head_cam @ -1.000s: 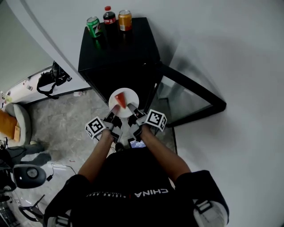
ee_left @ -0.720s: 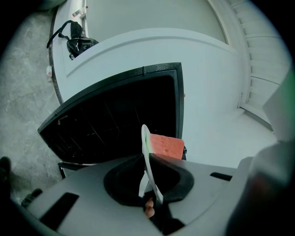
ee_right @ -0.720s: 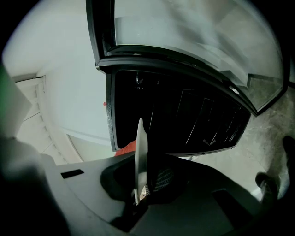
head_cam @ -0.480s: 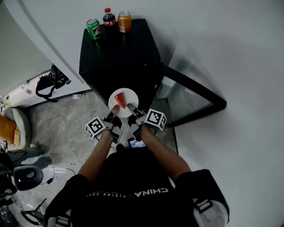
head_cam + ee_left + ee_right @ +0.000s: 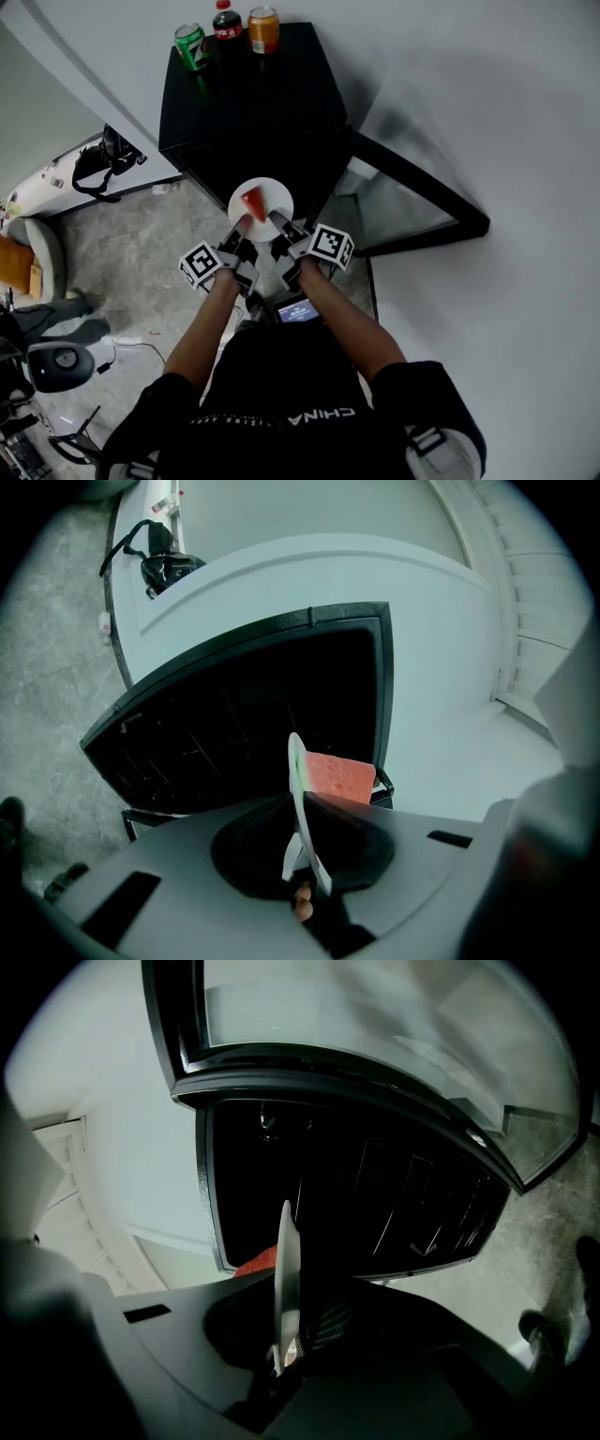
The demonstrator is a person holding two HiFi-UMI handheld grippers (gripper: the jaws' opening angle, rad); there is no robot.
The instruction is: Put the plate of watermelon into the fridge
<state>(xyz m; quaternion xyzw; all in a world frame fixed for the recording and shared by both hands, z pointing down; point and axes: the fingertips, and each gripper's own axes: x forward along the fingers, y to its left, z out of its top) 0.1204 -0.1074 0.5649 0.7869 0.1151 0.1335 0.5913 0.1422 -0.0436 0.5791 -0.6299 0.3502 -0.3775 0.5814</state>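
Since the earlier frame the head view has tipped a little, so the fridge (image 5: 253,103) and the drinks on its top now sit higher in the picture. The plate (image 5: 272,192) and both grippers keep the same hold in front of the open cabinet.

The white plate carries one red wedge of watermelon (image 5: 252,203) and hangs in the air, not yet inside. The left gripper (image 5: 242,228) has its fingers closed narrow on the plate's near left rim, and the right gripper (image 5: 278,223) has its fingers closed narrow on the near right rim.

In each gripper view the plate runs edge-on out of the fingers, with the watermelon lying past the fingertips toward the plate's middle.

Straight beyond the fingertips is the dark fridge opening with its wire shelves (image 5: 403,1213). The glass door (image 5: 412,202) stands swung out to the right of the right fingers.

Farther ahead, on the fridge top, stand a green can (image 5: 191,45), a dark bottle (image 5: 225,21) and an orange can (image 5: 263,28). Grey stone floor (image 5: 141,253) lies to the left of the left fingers.
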